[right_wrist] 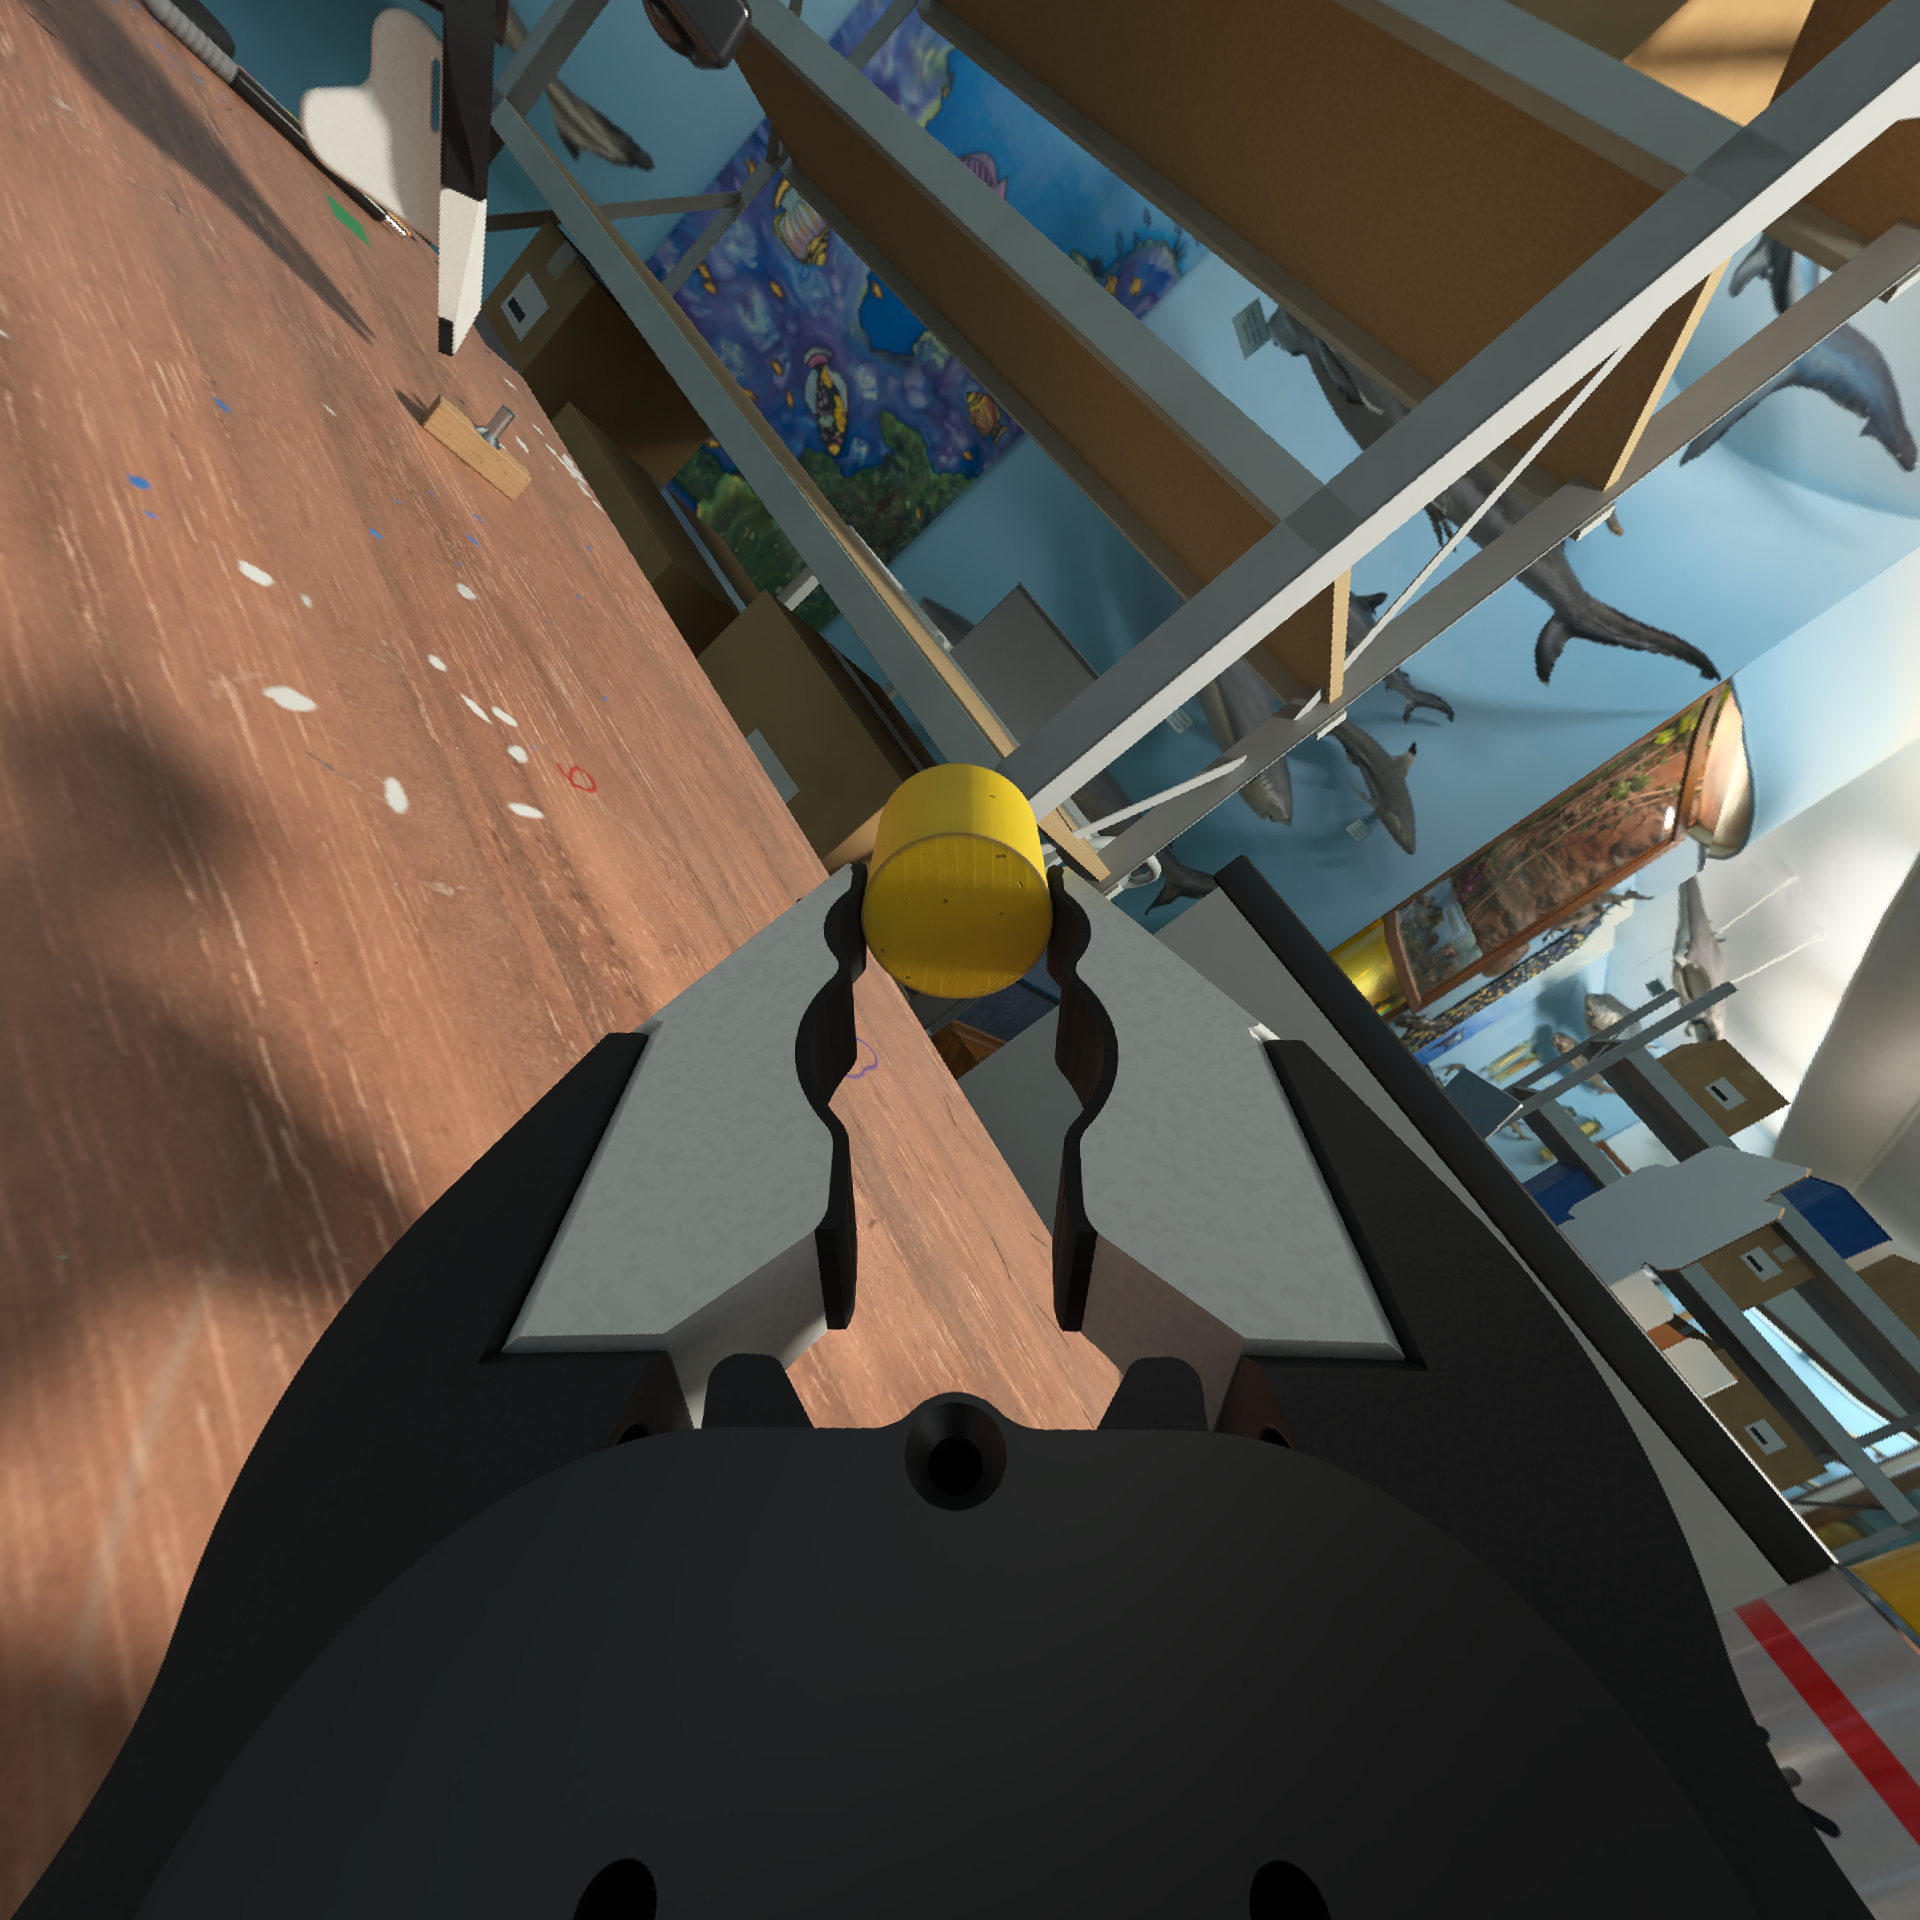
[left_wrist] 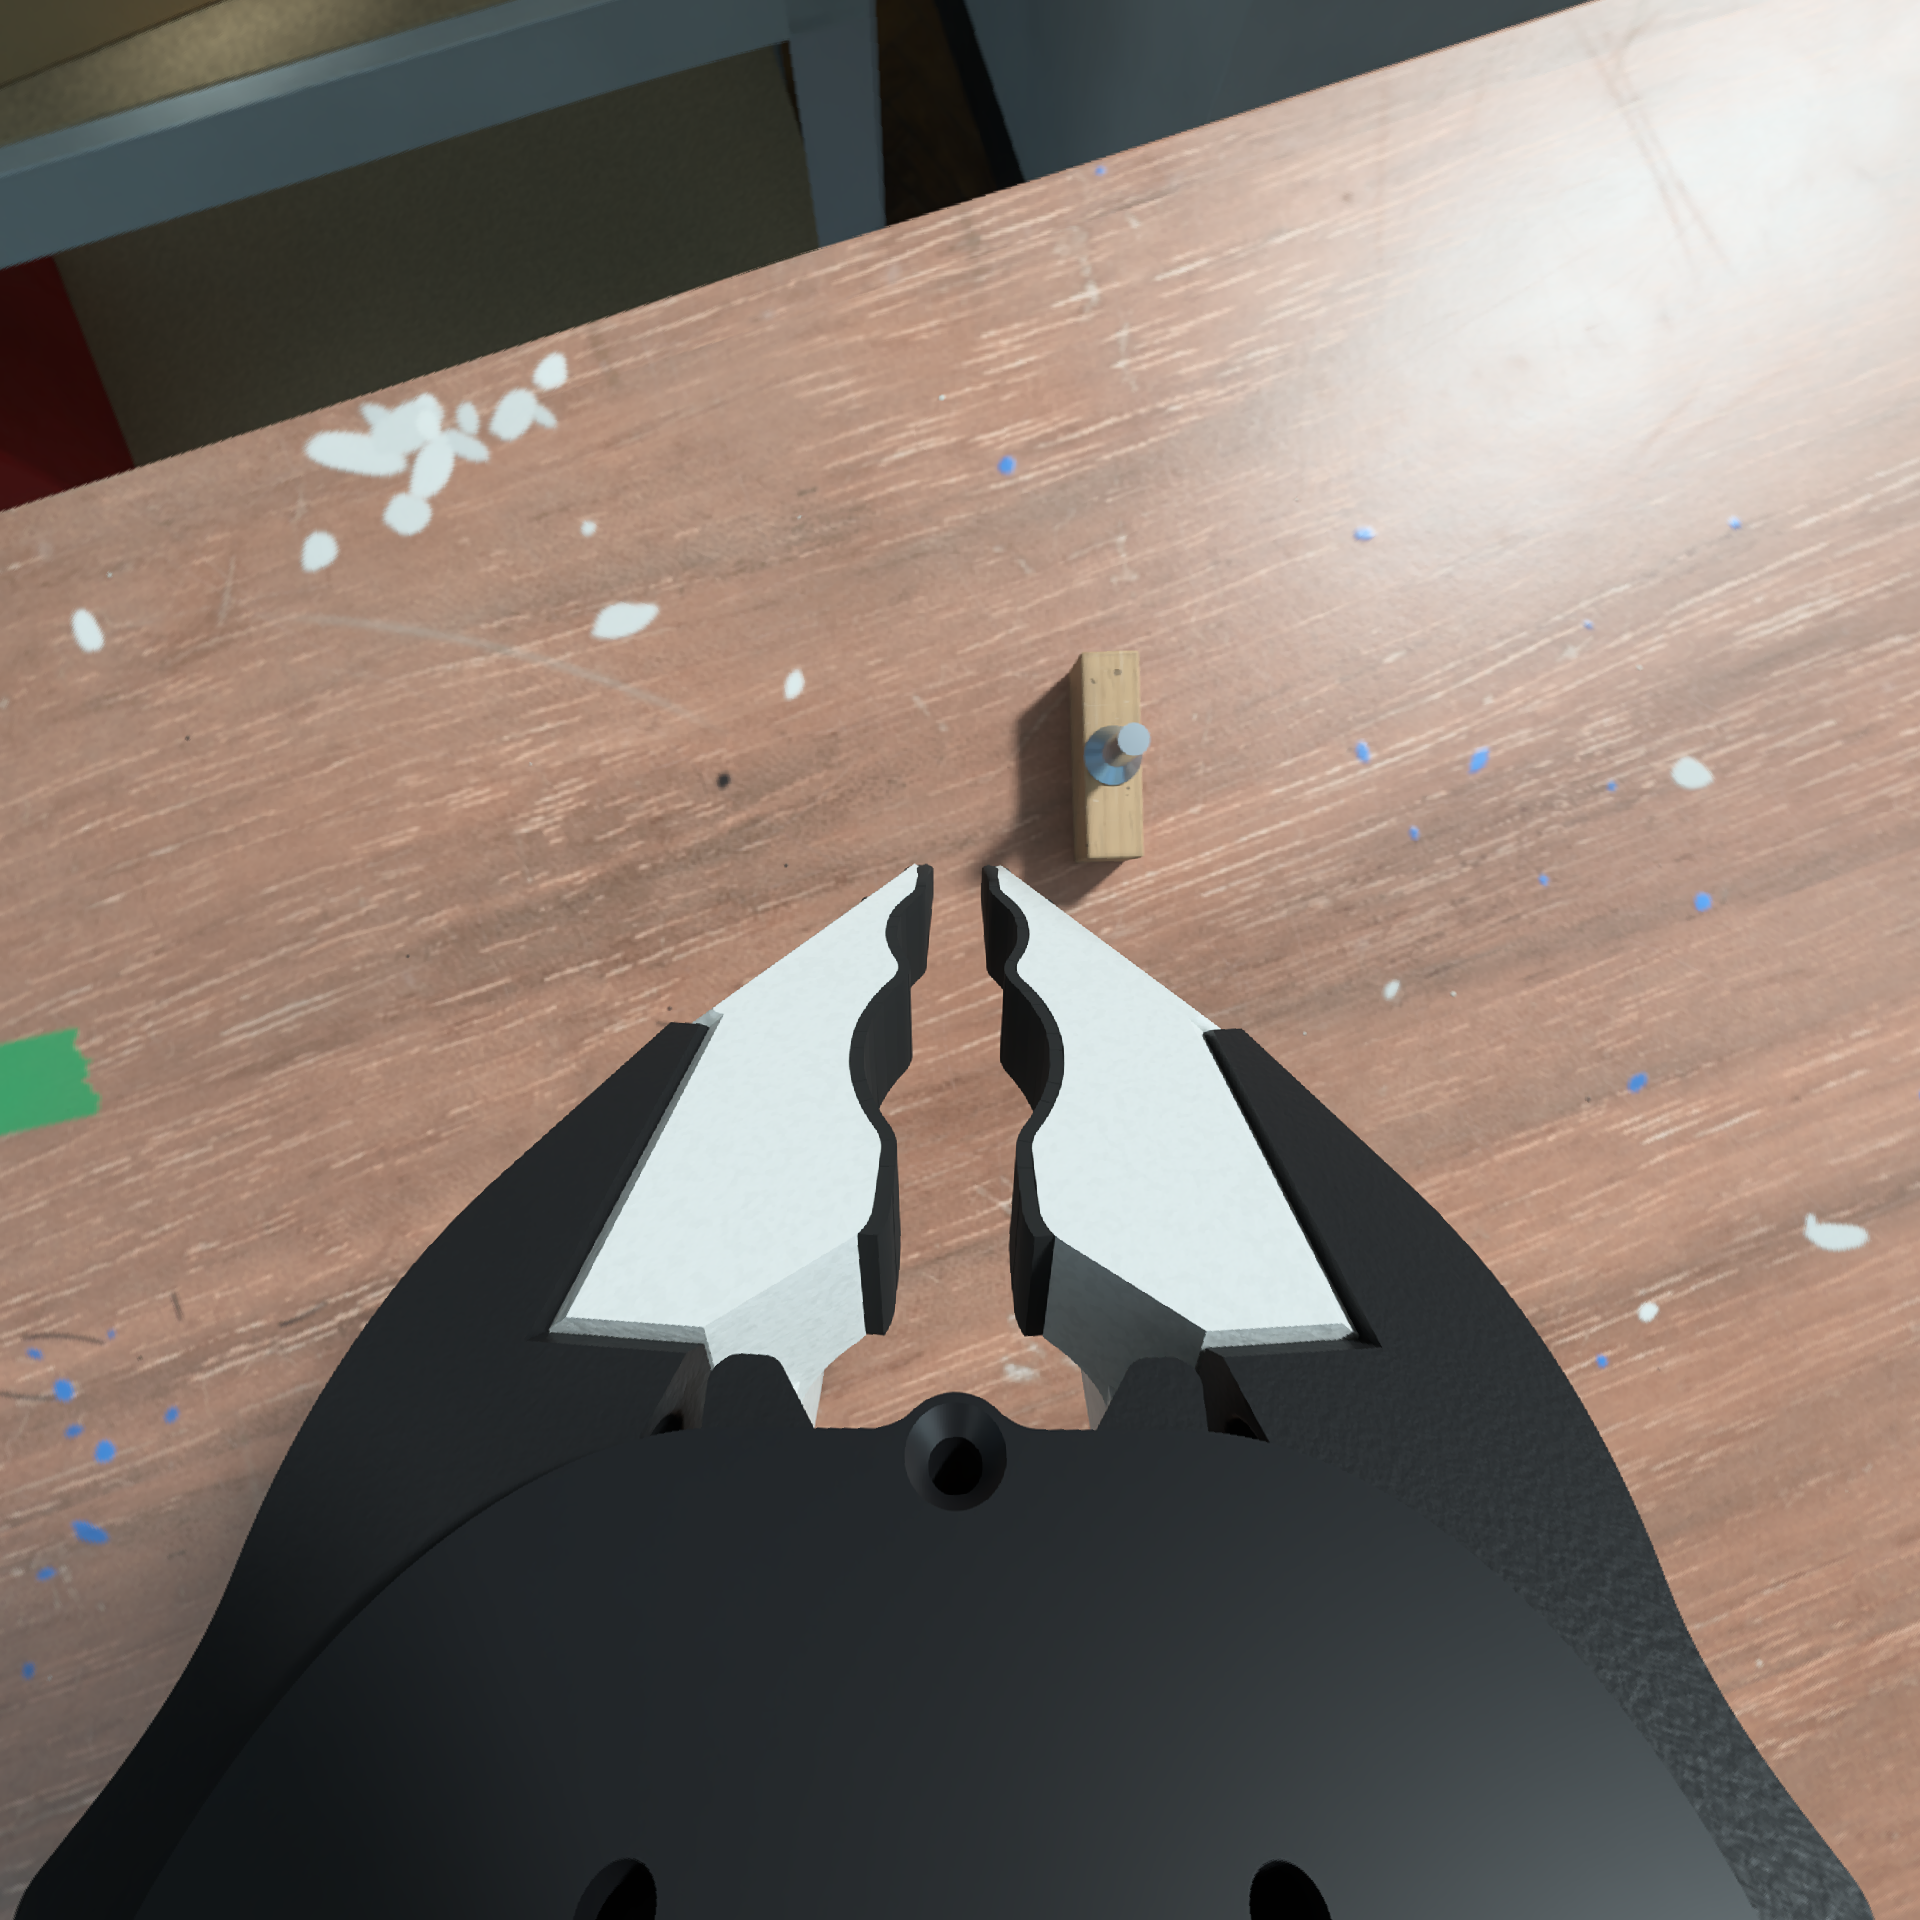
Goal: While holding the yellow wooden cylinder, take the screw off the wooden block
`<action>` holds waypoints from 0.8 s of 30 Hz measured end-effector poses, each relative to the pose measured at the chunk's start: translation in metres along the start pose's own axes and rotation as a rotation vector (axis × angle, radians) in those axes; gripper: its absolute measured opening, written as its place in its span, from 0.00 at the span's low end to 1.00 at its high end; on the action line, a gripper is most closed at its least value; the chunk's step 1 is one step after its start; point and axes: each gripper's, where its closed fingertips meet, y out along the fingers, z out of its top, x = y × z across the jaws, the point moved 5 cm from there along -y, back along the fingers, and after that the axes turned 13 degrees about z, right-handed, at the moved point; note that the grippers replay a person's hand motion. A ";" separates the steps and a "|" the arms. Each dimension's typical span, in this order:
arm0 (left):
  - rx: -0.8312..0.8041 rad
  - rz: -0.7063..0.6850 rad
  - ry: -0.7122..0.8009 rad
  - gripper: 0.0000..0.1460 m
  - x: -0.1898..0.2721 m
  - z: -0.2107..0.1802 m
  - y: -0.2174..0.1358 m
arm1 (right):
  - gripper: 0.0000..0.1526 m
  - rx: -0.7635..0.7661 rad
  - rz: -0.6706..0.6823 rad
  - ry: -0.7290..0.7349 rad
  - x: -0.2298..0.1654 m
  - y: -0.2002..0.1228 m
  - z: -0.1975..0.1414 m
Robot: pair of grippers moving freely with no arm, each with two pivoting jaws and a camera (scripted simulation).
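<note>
Wooden block (left_wrist: 1110, 756) lies flat on the paint-flecked brown surface (left_wrist: 1455, 416), the silver screw (left_wrist: 1118, 750) standing upright from its top face, near the middle. Left tool (left_wrist: 957, 871) hovers above the surface just short of the block's near end, fingers almost together with a slim gap and nothing between them. Right tool (right_wrist: 956, 883) is well apart from the block, clamped at its tips on the yellow wooden cylinder (right_wrist: 956, 883), raised clear of the surface.
</note>
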 end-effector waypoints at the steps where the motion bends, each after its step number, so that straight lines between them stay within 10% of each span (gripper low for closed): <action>1: -0.008 0.010 -0.006 0.06 -0.001 0.000 0.001 | 0.22 0.000 0.001 0.000 0.000 0.000 0.000; 15: 0.009 0.109 0.016 0.06 -0.003 0.000 0.001 | 0.22 -0.001 0.011 0.000 -0.001 0.001 0.000; 20: 0.530 0.139 -0.014 0.05 0.037 0.018 -0.093 | 0.22 0.000 0.006 0.000 -0.002 0.000 -0.001; 24: 0.713 -0.197 0.067 0.06 0.138 -0.005 -0.137 | 0.22 0.000 0.003 -0.006 -0.003 0.000 -0.001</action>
